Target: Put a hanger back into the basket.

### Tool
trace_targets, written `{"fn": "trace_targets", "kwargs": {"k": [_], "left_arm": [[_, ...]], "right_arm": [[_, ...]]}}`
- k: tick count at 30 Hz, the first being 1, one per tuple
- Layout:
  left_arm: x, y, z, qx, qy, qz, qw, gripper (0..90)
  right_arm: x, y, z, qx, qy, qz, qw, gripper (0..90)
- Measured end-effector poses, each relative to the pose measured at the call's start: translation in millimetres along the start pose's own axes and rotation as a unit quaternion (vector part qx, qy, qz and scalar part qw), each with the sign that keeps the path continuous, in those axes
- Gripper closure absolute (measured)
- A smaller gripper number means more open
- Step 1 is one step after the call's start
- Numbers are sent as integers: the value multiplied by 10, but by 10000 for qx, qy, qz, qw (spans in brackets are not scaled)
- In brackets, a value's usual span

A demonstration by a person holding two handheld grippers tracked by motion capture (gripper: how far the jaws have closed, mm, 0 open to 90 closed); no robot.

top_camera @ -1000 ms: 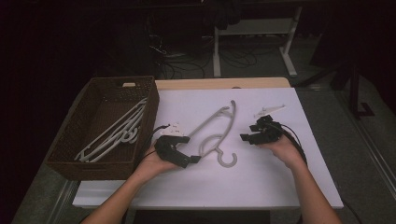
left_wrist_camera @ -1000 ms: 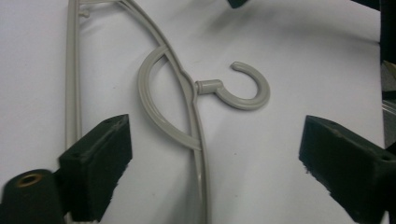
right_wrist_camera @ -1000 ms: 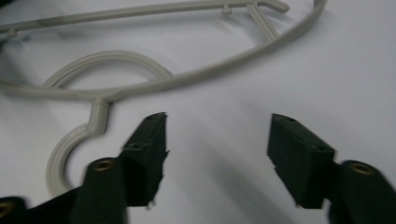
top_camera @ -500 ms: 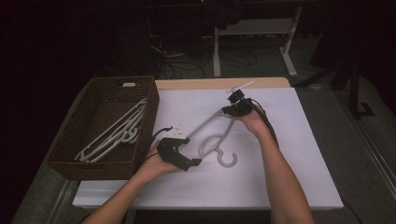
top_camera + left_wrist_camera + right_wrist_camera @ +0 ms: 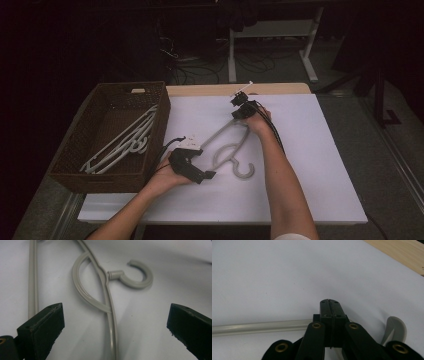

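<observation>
1. Lay flat on the white table cover (image 5: 310, 165): grey hanger (image 5: 231, 150), hook toward five o'clock in the high view, one arm running up toward one o'clock.
2. Rested just beside the hanger at its eight o'clock: left gripper (image 5: 209, 174), jaws spread wide, nothing pressed between them; in the left gripper view, hanger's neck and hook (image 5: 136, 275) seen between the pads at twelve o'clock, untouched.
3. Sat at the hanger's far shoulder, one o'clock end: right gripper (image 5: 239, 102), jaws fully closed together (image 5: 329, 305); hanger bar passing beneath them, actual pinch impossible to confirm.
4. Stood at the table's nine o'clock side: wicker basket (image 5: 75, 167), more pale hangers (image 5: 122, 145) inside.
</observation>
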State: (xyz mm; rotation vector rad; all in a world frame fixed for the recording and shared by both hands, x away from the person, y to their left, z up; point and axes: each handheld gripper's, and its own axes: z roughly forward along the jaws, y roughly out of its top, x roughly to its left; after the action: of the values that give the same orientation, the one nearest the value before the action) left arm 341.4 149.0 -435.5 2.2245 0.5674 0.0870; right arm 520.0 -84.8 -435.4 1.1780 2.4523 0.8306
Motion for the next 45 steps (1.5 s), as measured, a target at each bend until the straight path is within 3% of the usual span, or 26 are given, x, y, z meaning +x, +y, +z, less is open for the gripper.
{"fn": "trace_targets", "kwargs": {"k": [3,10,15,23,25,31,32,34,35,36,40,45], "left_arm": [[16,-2,37,126,-25,-1,9999,21],[75,6,148,580,-112,71,9982,195],[78,55,228,861,-199,210,9959,414],[66,140,295,1150,-261,370,9923,669],[62,150,300,1210,-198,409,9916,727],[84,163,297,1229,-199,198,9920,780],[87,160,300,1257,-130,189,9918,786],[101,157,298,1271,-99,153,9917,813],[126,152,290,1242,-223,66,9920,813],[124,156,284,1216,-214,18,9923,813],[102,179,259,1130,-170,-21,9934,815],[78,210,211,1023,-107,-47,9947,816]], "right_arm": [[0,-5,22,26,2,0,10000,893],[-13,-3,58,75,29,6,10000,893],[-18,-1,66,93,42,5,9999,894],[-10,10,75,144,30,-25,9999,894],[-12,9,77,145,37,-30,9999,894],[-17,10,57,90,52,-46,9999,891],[-19,14,39,91,47,-51,9999,836],[-21,14,15,80,85,-38,9999,809],[-24,12,-24,52,146,-26,9999,782],[-37,9,-156,-5,272,-17,9996,727],[-67,-40,-400,-112,397,35,9991,621],[-132,-247,-772,-314,453,125,9984,430]]}}
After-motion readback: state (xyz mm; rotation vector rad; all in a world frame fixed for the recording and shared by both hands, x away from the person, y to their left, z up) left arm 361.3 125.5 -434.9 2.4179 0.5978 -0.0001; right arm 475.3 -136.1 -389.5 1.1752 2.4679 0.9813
